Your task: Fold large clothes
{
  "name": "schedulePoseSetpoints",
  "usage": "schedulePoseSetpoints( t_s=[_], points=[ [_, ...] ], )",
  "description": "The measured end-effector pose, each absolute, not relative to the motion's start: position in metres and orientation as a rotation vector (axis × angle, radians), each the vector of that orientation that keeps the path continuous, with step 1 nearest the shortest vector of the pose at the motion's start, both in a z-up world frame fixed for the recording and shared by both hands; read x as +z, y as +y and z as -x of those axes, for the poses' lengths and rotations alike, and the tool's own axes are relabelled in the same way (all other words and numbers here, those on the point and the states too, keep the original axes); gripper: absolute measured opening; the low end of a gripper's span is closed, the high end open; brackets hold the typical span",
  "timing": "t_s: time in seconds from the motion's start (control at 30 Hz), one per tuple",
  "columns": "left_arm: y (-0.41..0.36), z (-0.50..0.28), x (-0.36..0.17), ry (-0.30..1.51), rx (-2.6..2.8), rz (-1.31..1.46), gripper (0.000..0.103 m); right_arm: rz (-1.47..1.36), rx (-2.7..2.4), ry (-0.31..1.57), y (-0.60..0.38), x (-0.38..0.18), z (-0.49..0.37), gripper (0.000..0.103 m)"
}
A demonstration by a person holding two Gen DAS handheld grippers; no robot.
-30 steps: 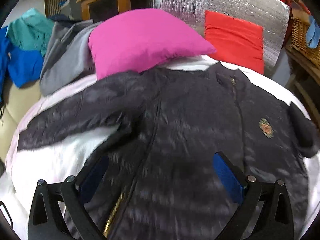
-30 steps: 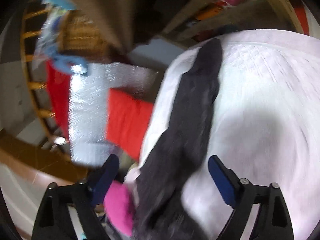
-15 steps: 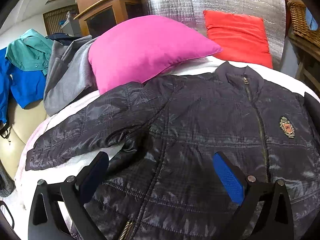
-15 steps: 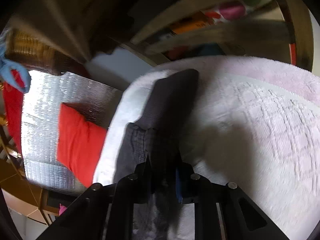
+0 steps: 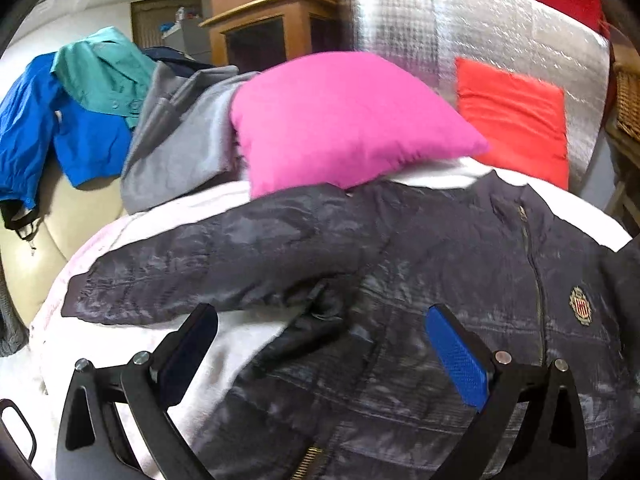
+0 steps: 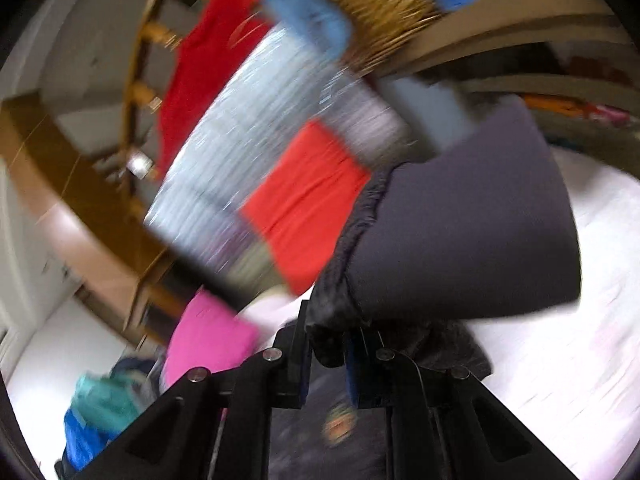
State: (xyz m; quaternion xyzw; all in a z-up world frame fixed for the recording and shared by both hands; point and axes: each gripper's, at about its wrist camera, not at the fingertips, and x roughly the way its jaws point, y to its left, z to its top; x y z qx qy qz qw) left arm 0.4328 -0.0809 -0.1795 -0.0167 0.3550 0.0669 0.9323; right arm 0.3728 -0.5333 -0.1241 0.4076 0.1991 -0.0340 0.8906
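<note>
A dark quilted jacket (image 5: 440,280) with a front zip and a chest badge lies face up on the white bed cover (image 5: 248,332). Its one sleeve (image 5: 208,264) stretches out to the left. My left gripper (image 5: 320,344) is open and empty, hovering over the jacket's armpit area. My right gripper (image 6: 326,356) is shut on the jacket's other sleeve (image 6: 460,232), which is lifted off the bed with its cuff end spread in front of the camera. The right wrist view is motion blurred.
A pink pillow (image 5: 344,120) and a red pillow (image 5: 516,120) lie at the head of the bed against a silver quilted panel (image 5: 460,28). Grey (image 5: 176,140), teal and blue (image 5: 48,120) clothes hang over a beige sofa on the left. A wooden cabinet (image 5: 272,20) stands behind.
My right gripper closed on the jacket's sleeve and lifted it, swinging over towards the jacket body. My left gripper stayed open and shifted over the jacket towards its left sleeve.
</note>
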Motion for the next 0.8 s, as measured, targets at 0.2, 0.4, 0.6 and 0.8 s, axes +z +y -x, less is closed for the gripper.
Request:
schedulePoseSetpoints(
  t_s=[0.2,0.4,0.6,0.8],
  points=[
    [-0.039,-0.431,-0.174,0.728,0.171,0.077,0.103,-0.807,0.081,0.520,-0.408,-0.135,-0.425,0.015],
    [0.000,-0.437,-0.180,0.758,0.204,0.142,0.103,-0.781,0.192,0.722,-0.310,-0.179,-0.468,0.038],
    [0.014,-0.443,-0.183,0.776,0.206,0.175,0.103,-0.844,0.379,0.829,-0.287,-0.207,-0.470,0.088],
    [-0.006,-0.442,-0.182,0.772,0.137,0.184,0.103,-0.787,0.422,0.744,-0.335,-0.175,-0.417,0.088]
  ],
)
